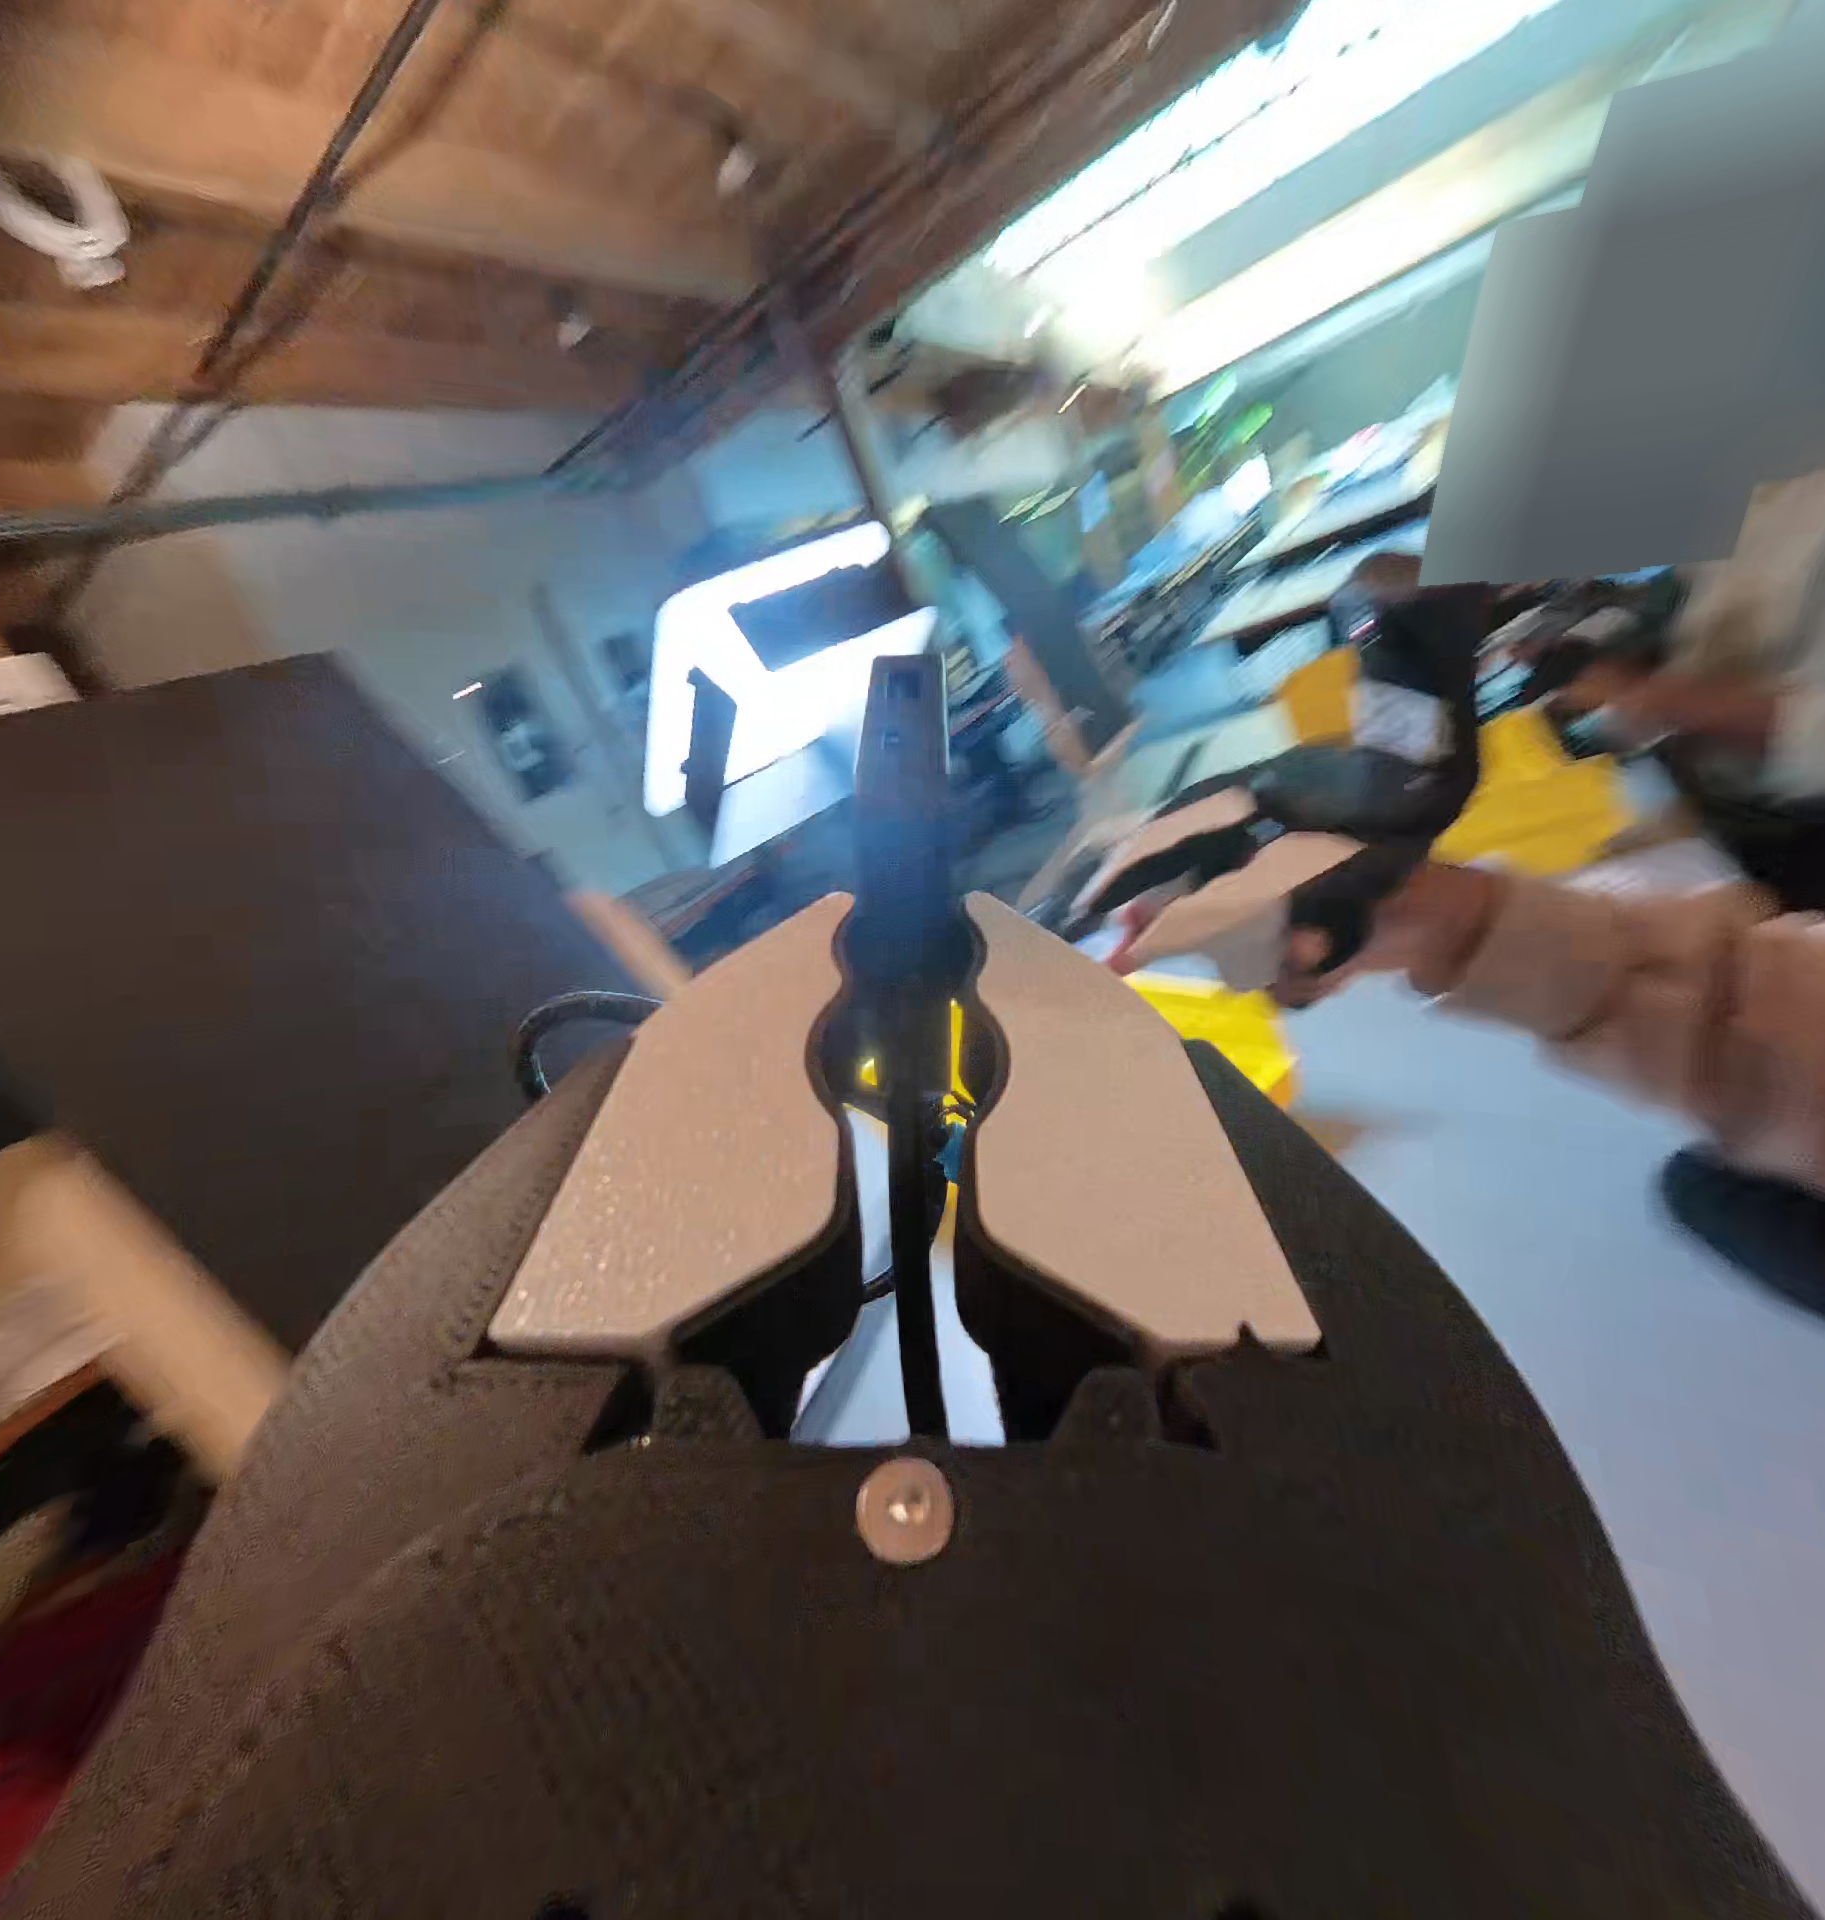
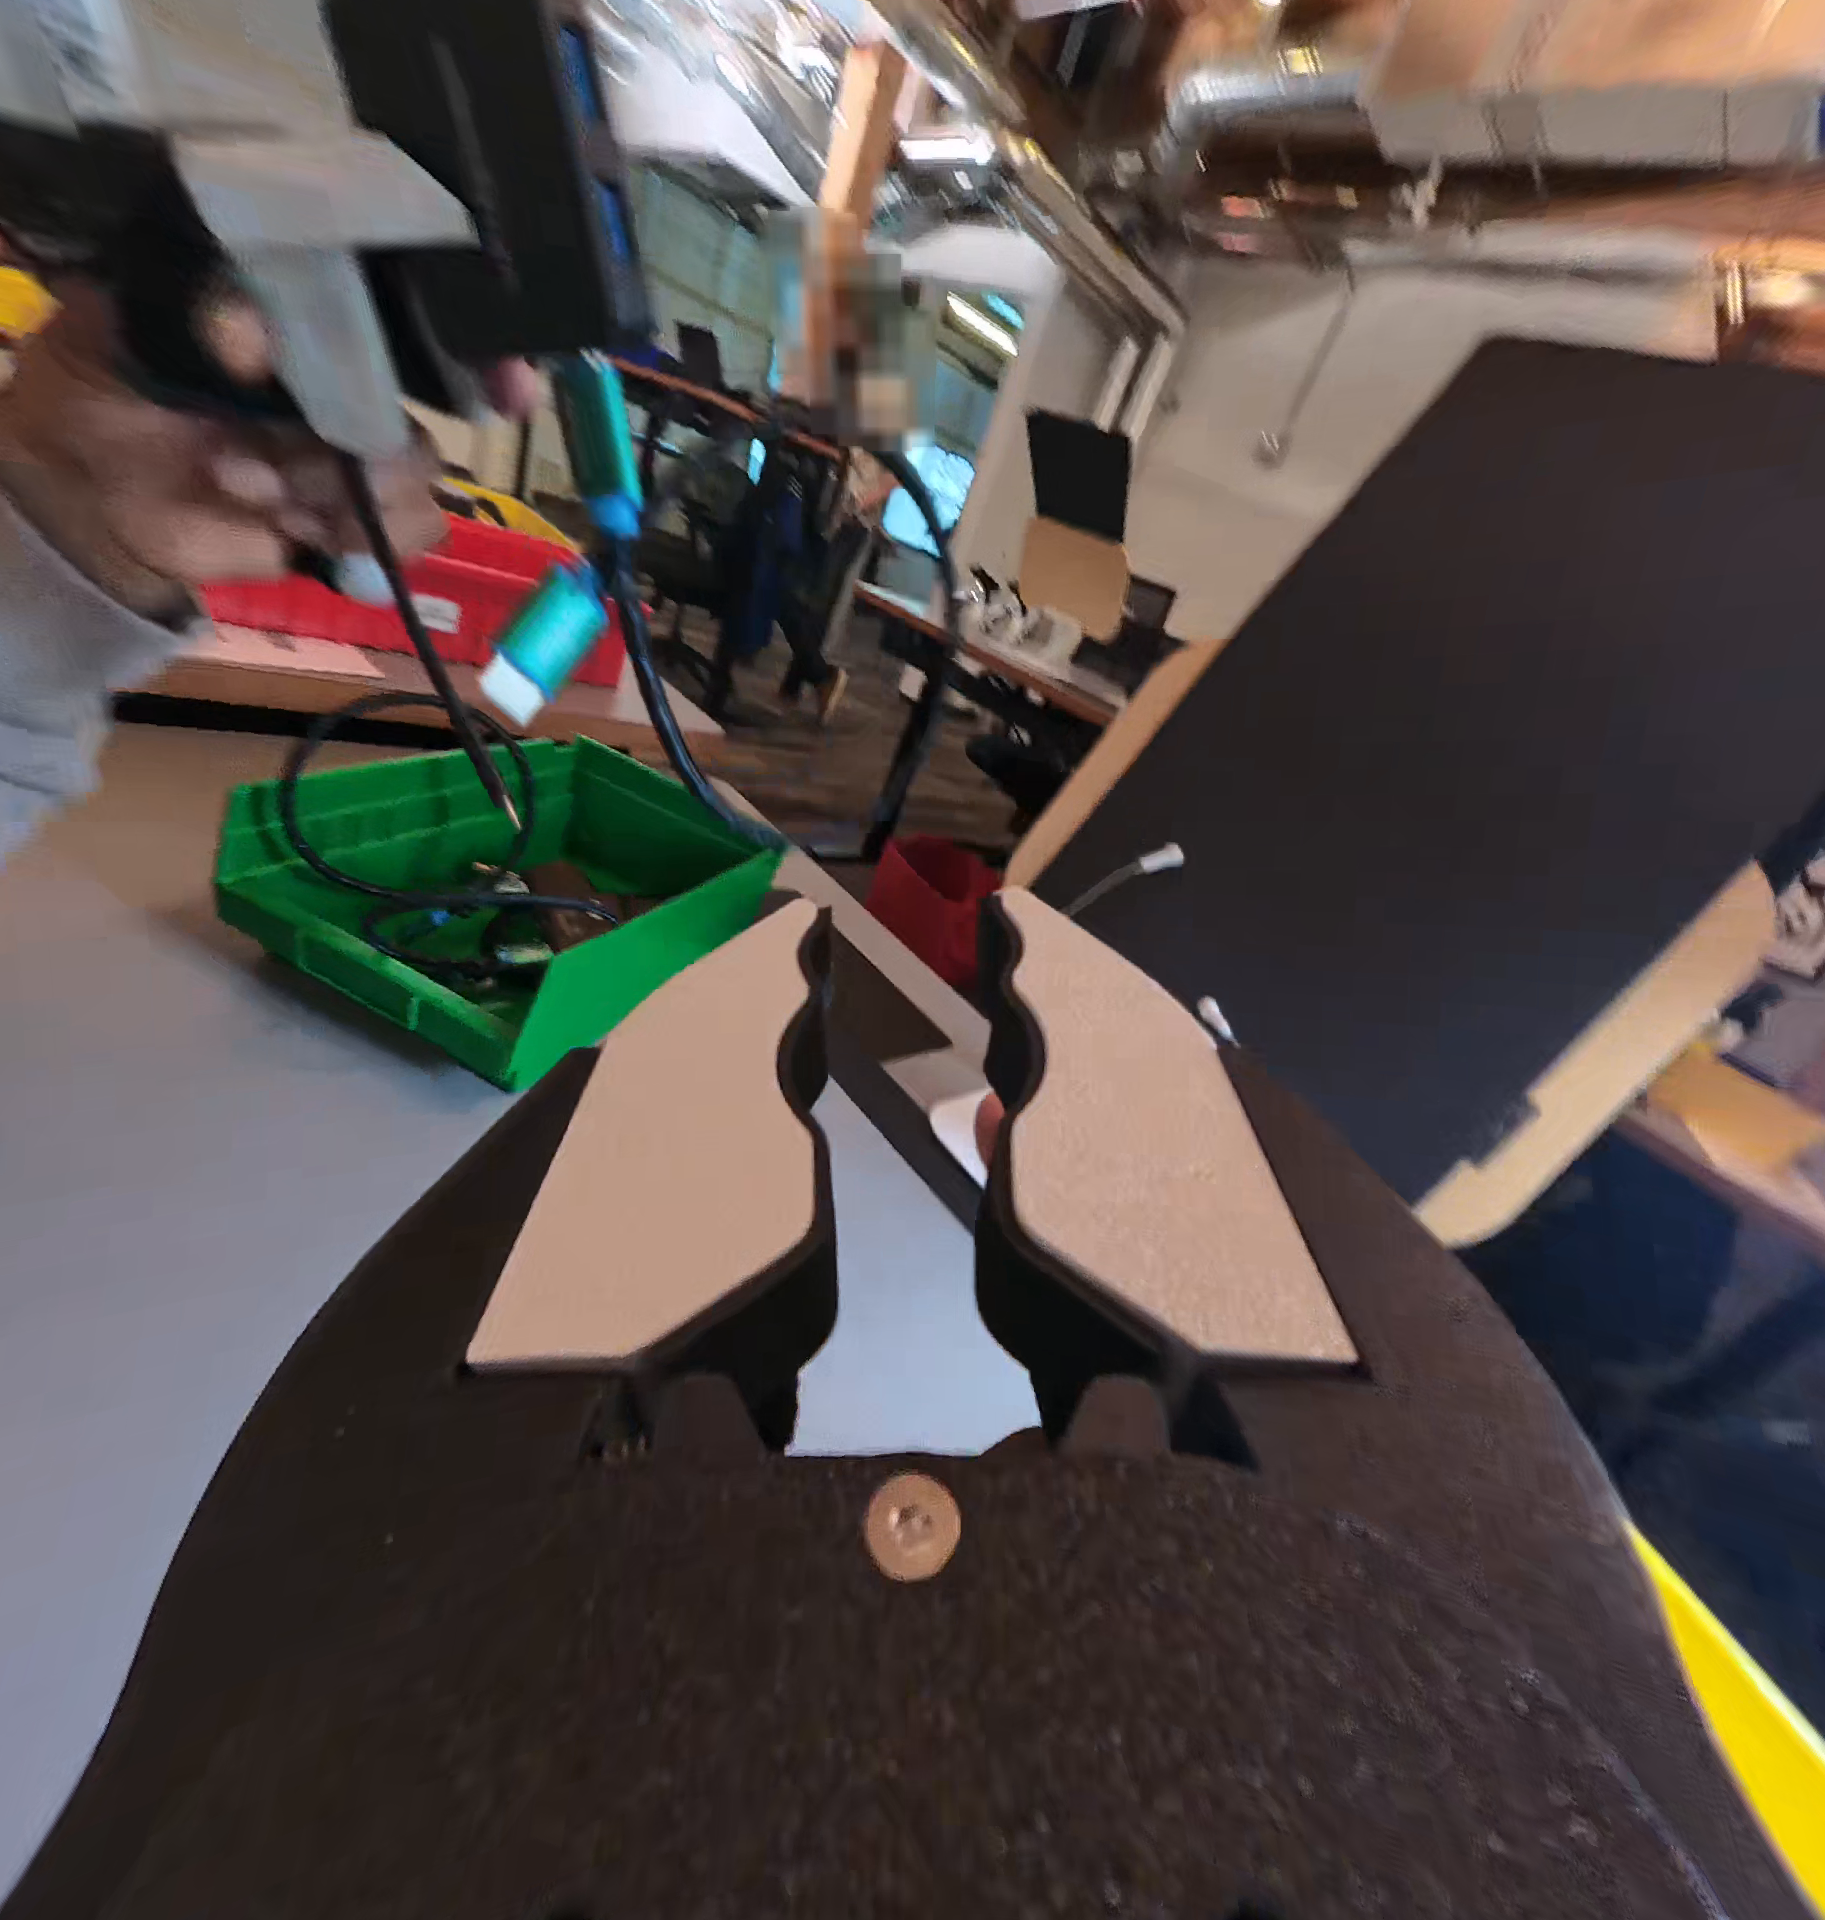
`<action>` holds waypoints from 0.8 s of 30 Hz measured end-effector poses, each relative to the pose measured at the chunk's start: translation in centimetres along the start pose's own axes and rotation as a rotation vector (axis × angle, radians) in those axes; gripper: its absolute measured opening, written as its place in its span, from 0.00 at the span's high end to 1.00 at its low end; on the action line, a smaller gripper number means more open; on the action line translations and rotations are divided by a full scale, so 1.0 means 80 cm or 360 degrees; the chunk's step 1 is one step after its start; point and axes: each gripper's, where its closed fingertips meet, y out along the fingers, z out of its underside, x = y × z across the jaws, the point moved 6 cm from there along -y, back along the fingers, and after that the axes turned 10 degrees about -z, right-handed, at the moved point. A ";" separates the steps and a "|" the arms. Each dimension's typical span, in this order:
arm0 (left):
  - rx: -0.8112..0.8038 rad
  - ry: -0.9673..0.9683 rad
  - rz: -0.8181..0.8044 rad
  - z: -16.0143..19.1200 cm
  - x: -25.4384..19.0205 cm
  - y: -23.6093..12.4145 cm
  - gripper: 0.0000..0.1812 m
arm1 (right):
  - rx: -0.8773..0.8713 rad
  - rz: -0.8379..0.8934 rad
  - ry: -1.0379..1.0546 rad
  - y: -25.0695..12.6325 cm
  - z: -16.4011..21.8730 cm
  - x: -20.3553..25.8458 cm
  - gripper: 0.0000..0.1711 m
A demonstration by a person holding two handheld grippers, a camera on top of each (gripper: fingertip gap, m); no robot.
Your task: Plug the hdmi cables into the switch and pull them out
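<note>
Two grey fingers of the left gripper (image 1: 903, 935) are clenched on a thin black device, the switch (image 1: 897, 790), seen edge-on in the left wrist view. Its long axis runs straight ahead along the fingers, and its far end pokes out past the fingertips, pointing away from the camera and upward against the blurred room. A black cable (image 1: 913, 1268) runs back from it through the gap between the fingers toward the camera. Farther off to the right in the same view the right gripper (image 1: 1178, 862) shows, blurred, held in a black-gloved hand (image 1: 1334, 914) with a pale sleeve behind it.

The right wrist view tells more about the table. Nearest, the right gripper's own fingers (image 2: 716, 1122) stand apart with nothing between them — released, over the grey tabletop (image 2: 160, 1195). Beyond them to the left sits a green bin (image 2: 596, 997) with black cable (image 2: 409, 894) coiled inside. Above it the left gripper (image 2: 368, 343) hangs blurred, carrying the black switch (image 2: 492, 166) high in the upper left of the frame. Below the switch hang HDMI connectors with teal housings: one (image 2: 601, 447) upright just under the switch, its long axis vertical, another (image 2: 544, 644) dangling free, tilted with its pale metal tip pointing down and to the left. Whether the upper one is seated in a port cannot be told. Behind lie a red bin (image 2: 472, 592) and a dark panel (image 2: 1459, 748) leaning at right.
</note>
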 end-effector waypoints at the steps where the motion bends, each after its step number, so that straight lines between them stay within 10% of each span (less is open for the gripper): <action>1: -0.0072 -0.0094 0.0110 0.006 -0.019 0.011 0.92 | -0.0045 -0.0059 -0.0048 -0.001 -0.007 0.010 0.84; 11: -0.0191 -0.0528 0.0549 0.098 -0.098 0.077 0.92 | 0.0114 -0.0404 -0.0137 0.022 0.015 0.052 0.91; 24: 0.0661 0.0466 0.0408 0.149 -0.096 0.053 0.78 | 0.0767 -0.0340 -0.0627 0.028 0.058 0.064 0.92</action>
